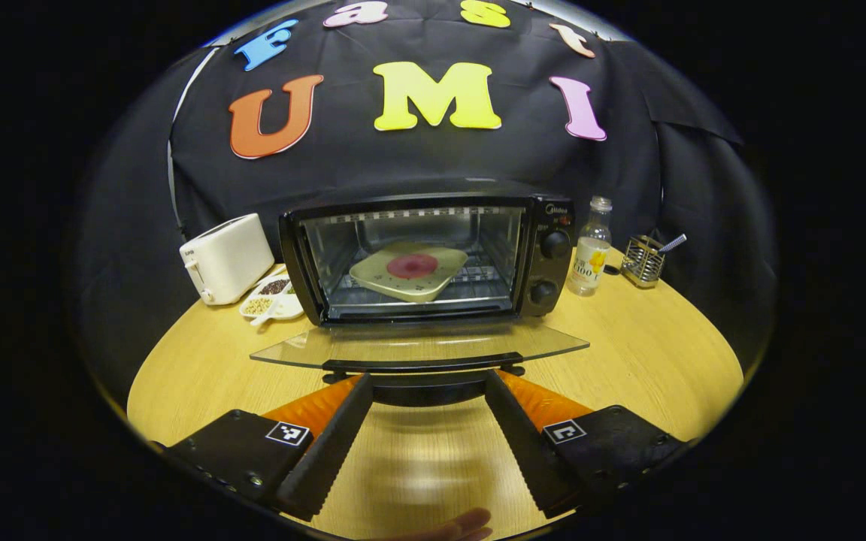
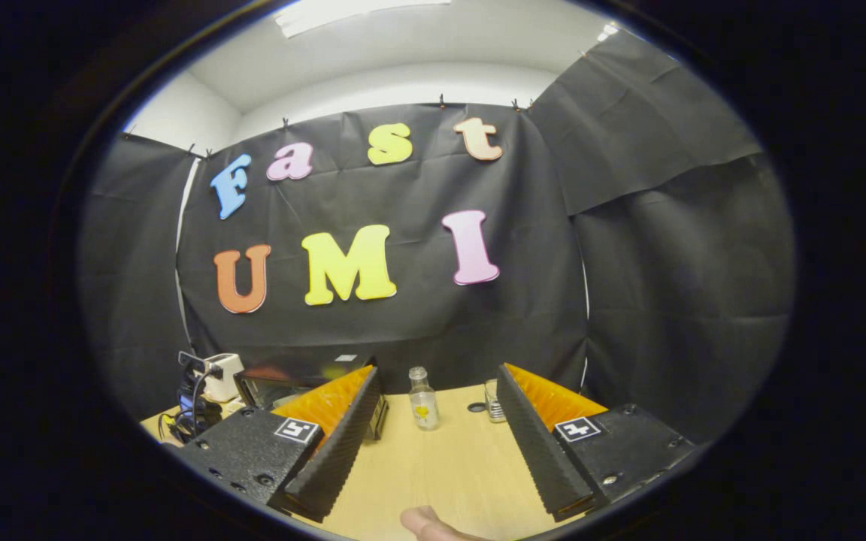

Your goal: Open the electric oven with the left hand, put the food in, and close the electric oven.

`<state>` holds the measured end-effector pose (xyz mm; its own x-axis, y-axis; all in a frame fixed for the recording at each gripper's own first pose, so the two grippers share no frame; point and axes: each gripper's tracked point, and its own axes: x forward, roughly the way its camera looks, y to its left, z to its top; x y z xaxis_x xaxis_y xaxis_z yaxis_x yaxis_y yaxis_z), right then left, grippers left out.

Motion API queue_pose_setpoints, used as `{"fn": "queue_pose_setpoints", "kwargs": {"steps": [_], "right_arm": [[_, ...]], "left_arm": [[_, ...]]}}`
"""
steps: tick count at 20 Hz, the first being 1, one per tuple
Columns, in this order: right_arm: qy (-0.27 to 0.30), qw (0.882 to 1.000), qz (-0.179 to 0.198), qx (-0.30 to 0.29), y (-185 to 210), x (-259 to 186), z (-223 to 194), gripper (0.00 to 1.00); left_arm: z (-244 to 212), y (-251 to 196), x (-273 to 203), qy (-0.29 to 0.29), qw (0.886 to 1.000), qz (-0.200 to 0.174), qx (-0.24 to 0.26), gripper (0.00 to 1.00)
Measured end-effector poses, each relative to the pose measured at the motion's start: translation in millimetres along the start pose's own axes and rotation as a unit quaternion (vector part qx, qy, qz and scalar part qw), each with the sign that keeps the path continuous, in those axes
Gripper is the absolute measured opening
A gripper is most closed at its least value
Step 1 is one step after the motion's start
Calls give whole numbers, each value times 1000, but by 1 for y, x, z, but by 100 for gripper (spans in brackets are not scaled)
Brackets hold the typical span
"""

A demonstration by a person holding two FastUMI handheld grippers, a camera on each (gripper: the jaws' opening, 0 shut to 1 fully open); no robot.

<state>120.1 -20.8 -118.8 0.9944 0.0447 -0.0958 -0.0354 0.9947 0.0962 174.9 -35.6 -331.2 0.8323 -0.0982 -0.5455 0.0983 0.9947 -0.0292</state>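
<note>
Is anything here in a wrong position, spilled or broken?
Nothing is spilled or broken. The plate with the food lies turned at an angle on the rack in the oven, and the oven door hangs open.

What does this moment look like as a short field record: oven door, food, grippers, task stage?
oven door: electric oven has its glass door folded down, open
food: plate on the rack inside
left gripper: left gripper open, fingers either side of the door handle
right gripper: right gripper open, over the table, holding nothing
stage: food in, door not yet closed
</note>
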Motion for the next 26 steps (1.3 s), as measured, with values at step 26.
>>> {"fn": "queue_pose_setpoints", "kwargs": {"steps": [26], "right_arm": [[9,999,-22,-35,-7,-80,-12,96]], "left_arm": [[60,22,23,-51,998,9,-30,98]]}}
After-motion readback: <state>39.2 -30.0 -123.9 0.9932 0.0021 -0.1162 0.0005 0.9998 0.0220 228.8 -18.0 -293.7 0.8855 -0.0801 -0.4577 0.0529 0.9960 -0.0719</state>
